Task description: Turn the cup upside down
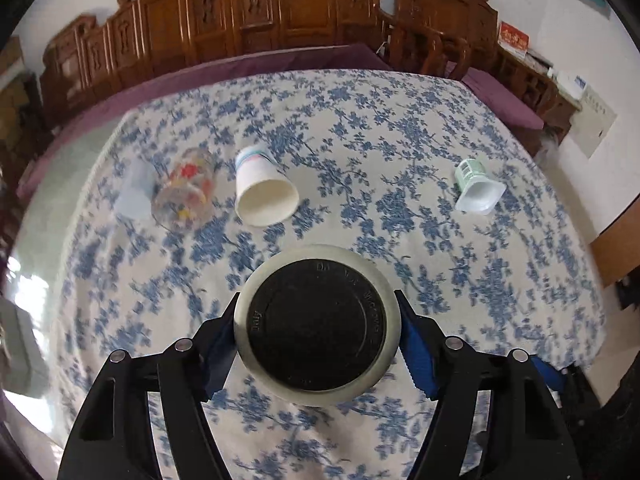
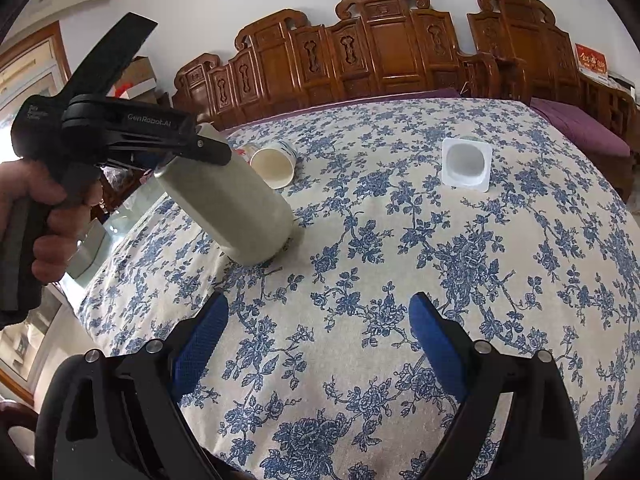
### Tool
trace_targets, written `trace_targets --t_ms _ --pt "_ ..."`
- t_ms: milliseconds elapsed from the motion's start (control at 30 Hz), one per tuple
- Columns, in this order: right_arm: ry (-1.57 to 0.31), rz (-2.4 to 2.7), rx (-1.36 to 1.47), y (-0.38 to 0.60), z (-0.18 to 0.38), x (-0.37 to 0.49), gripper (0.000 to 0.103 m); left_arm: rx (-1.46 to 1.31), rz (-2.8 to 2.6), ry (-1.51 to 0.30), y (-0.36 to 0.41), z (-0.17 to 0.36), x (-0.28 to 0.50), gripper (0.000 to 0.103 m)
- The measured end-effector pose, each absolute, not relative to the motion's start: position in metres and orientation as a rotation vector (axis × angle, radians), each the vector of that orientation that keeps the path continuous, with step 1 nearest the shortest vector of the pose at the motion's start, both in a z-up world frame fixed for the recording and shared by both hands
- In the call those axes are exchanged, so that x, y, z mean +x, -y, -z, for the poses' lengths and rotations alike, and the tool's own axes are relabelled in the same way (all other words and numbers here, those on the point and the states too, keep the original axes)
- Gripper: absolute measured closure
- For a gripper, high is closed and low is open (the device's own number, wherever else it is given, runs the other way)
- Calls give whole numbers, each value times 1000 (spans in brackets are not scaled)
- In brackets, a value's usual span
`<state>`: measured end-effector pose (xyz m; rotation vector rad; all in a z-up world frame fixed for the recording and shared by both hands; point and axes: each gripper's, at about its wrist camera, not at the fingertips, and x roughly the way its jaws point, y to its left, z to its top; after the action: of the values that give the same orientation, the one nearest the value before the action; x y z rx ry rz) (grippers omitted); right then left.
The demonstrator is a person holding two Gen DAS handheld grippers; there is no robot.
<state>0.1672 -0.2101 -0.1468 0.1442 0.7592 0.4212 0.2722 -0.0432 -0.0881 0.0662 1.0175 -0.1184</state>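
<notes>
My left gripper [image 1: 318, 330] is shut on a tall grey cup [image 1: 318, 324]; its black base faces the left wrist camera. In the right wrist view the same cup [image 2: 236, 208] is tilted, its lower end touching the floral tablecloth [image 2: 400, 280], with the left gripper [image 2: 188, 140] clamped near its upper end. My right gripper [image 2: 318, 344] is open and empty, low over the cloth, to the right of and nearer than the cup.
A paper cup [image 1: 262, 190] [image 2: 276, 160], a clear patterned glass [image 1: 186, 190], a pale blue cup [image 1: 136, 190] and a green-white yoghurt pot [image 1: 478, 186] [image 2: 466, 164] lie on their sides. Carved wooden chairs [image 1: 280, 12] stand behind the table.
</notes>
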Motion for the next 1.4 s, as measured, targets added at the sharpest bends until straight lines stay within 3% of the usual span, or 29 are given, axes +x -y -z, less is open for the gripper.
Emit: trace_targets --t_ms 1000,1267,1400 --pt "-746 -409 155 214 143 166 10 86 122 -984 47 104 279 34" --pt "-744 -389 156 216 142 165 10 11 123 -888 30 93 240 29" --pt "-737 -371 159 216 136 165 10 -7 113 -819 21 83 216 21"
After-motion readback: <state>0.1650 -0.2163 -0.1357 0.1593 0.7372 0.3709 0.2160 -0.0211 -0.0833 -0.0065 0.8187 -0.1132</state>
